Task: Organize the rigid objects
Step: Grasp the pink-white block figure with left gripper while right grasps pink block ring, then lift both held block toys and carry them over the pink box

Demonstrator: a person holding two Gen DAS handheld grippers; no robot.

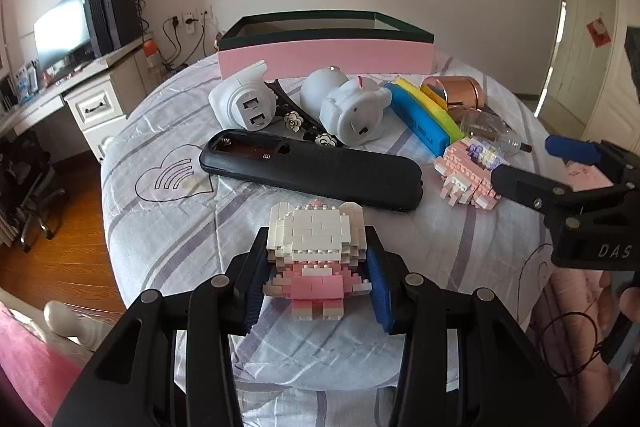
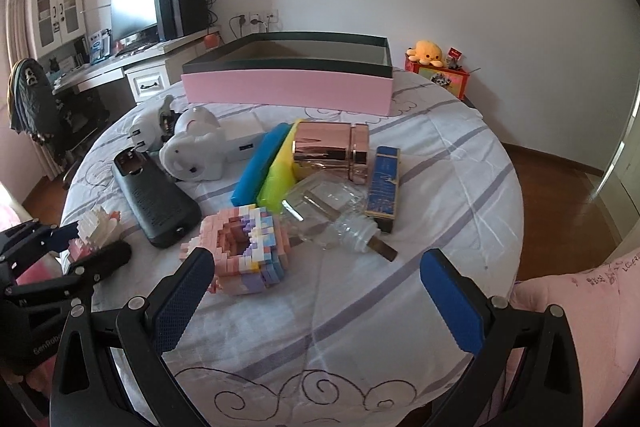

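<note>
Pinched between the blue pads of the left hand-held gripper point(image 1: 320, 279), a white-and-pink brick figure point(image 1: 316, 247) is seen on the near edge of the quilted bed point(image 1: 168, 227), standing upright. Its likely destination, the pink open box point(image 1: 326, 57), lies straight ahead at the far side, beyond a black remote point(image 1: 312, 173) laid crosswise. Spread wide and empty, the right hand-held gripper point(image 2: 316, 291) is held just short of a pastel brick block point(image 2: 244, 251). Clear room is judged to exist only overhead.

Right gripper point(image 2: 316, 297) jaws gape wide beside the pastel brick model point(image 2: 244, 251).
</note>
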